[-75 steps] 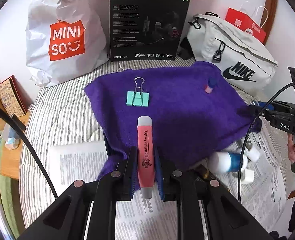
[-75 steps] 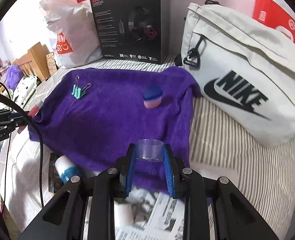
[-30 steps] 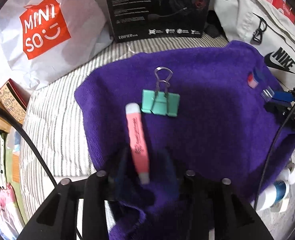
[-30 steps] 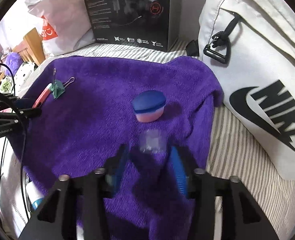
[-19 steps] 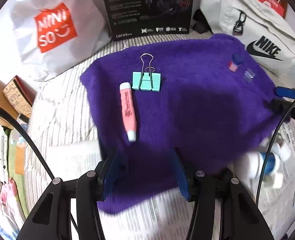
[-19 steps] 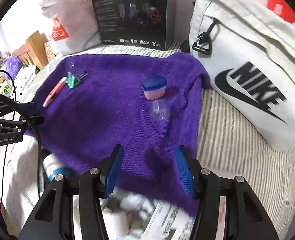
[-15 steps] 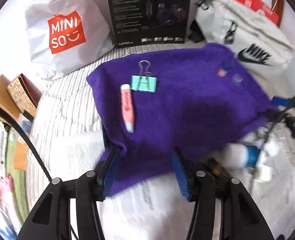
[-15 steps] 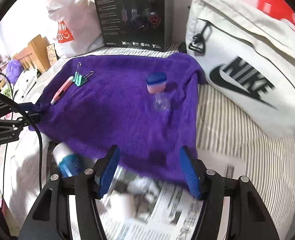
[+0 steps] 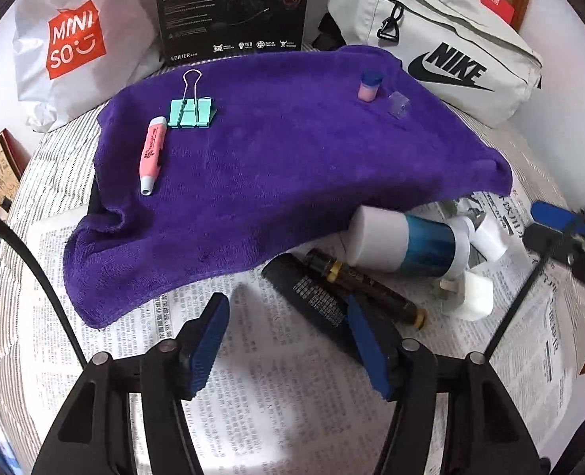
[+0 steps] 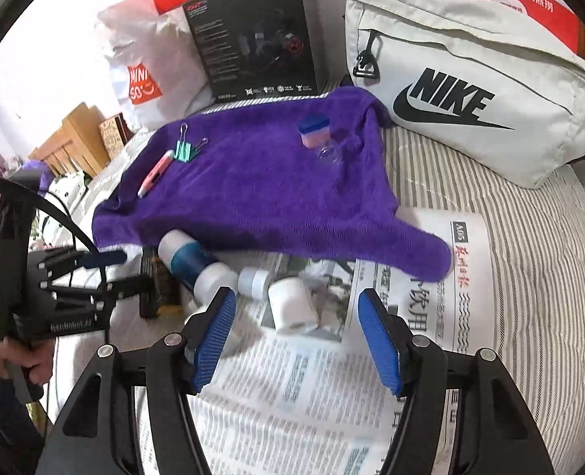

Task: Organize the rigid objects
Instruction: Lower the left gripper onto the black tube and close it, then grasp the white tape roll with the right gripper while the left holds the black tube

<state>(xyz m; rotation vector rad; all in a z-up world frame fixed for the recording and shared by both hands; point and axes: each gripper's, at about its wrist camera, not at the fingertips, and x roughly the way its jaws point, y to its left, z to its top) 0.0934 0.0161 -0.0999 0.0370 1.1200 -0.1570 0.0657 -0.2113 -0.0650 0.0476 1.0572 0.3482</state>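
Note:
A purple towel [image 9: 292, 158] carries a pink pen [image 9: 152, 154], a green binder clip [image 9: 191, 113], a pink jar with a blue lid [image 9: 368, 87] and a clear cap [image 9: 398, 105]. My left gripper [image 9: 288, 340] hovers over newspaper in front of the towel, its jaws opening with nothing between them; a black tube [image 9: 312, 293] lies just past its right finger. My right gripper [image 10: 296, 336] stands open and empty above a small white bottle [image 10: 292, 308], beside a white and blue bottle [image 10: 193, 261].
A white Nike bag [image 10: 470, 79], a black headset box [image 10: 260, 39] and a Miniso bag [image 10: 145, 71] line the back. Newspaper [image 10: 292, 396] covers the striped bedding in front. A dark brown bottle [image 9: 363, 285] lies next to the black tube. A hand grips each handle.
The left gripper let go of the pink pen on the towel and the right let go of the clear cap; both opened and drew back over the newspaper.

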